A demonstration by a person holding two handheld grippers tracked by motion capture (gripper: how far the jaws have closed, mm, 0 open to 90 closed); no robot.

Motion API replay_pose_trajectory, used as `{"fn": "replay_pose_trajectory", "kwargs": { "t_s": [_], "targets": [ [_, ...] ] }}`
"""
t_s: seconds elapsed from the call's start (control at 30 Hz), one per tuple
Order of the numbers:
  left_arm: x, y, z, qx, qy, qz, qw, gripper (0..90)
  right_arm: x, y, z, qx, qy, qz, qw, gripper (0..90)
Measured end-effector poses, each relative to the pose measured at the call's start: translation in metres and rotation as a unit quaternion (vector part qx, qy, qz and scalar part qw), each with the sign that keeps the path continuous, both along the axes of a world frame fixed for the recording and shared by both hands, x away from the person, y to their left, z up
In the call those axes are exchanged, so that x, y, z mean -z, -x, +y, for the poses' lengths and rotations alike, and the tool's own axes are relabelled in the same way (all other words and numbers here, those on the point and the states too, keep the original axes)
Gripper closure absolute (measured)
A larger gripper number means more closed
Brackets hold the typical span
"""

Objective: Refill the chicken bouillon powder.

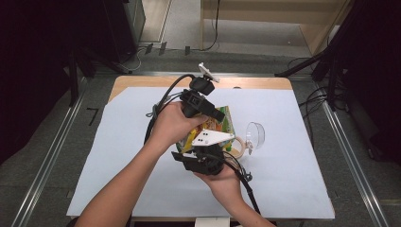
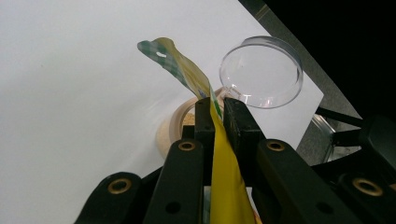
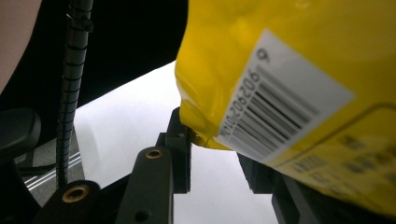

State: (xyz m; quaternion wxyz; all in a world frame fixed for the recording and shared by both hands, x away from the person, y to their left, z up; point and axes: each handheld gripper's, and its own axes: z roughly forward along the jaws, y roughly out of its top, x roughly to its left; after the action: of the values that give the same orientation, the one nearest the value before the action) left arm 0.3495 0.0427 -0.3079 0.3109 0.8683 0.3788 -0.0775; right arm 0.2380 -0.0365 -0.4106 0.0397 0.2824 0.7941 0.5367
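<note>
Yellow snack bag (image 2: 224,182): light, crinkly, slippery film. Left gripper (image 2: 215,112) jaws pinch its top; right gripper (image 3: 212,154) jaws clasp its bottom corner.

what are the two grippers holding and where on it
Both hold the yellow snack bag. The left gripper pinches its flattened top edge; the right gripper clamps a lower corner near the barcode.

The bag (image 3: 289,60) is yellow, with a green-checked top edge and a white barcode label (image 3: 285,100). The lid (image 2: 261,72) is clear, the jar (image 2: 180,126) perhaps tan, the sheet (image 1: 283,156) white.
</note>
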Motion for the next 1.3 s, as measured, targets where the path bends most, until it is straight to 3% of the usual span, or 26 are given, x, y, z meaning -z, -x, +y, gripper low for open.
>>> {"fn": "replay_pose_trajectory", "kwargs": {
  "t_s": [0.2,0.7,1.13,1.3],
  "targets": [
    [0.002,-0.001,-0.002,0.003,-0.003,0.002,1.0000,85.3,0.000,0.000,0.000,0.002,0.001,0.006,1.0000,69.5],
    [0.004,-0.009,-0.005,0.010,0.002,0.031,0.9995,84.7,-0.003,-0.001,-0.002,0.005,0.008,0.007,0.9999,68.8],
    [0.005,-0.010,-0.004,0.008,0.011,0.037,0.9992,83.7,-0.005,0.000,-0.001,0.006,0.016,0.002,0.9999,67.2],
    [0.007,-0.010,-0.005,0.012,0.005,0.034,0.9993,83.4,-0.004,0.001,0.000,0.007,0.014,0.004,0.9999,65.4]
  ]
}}
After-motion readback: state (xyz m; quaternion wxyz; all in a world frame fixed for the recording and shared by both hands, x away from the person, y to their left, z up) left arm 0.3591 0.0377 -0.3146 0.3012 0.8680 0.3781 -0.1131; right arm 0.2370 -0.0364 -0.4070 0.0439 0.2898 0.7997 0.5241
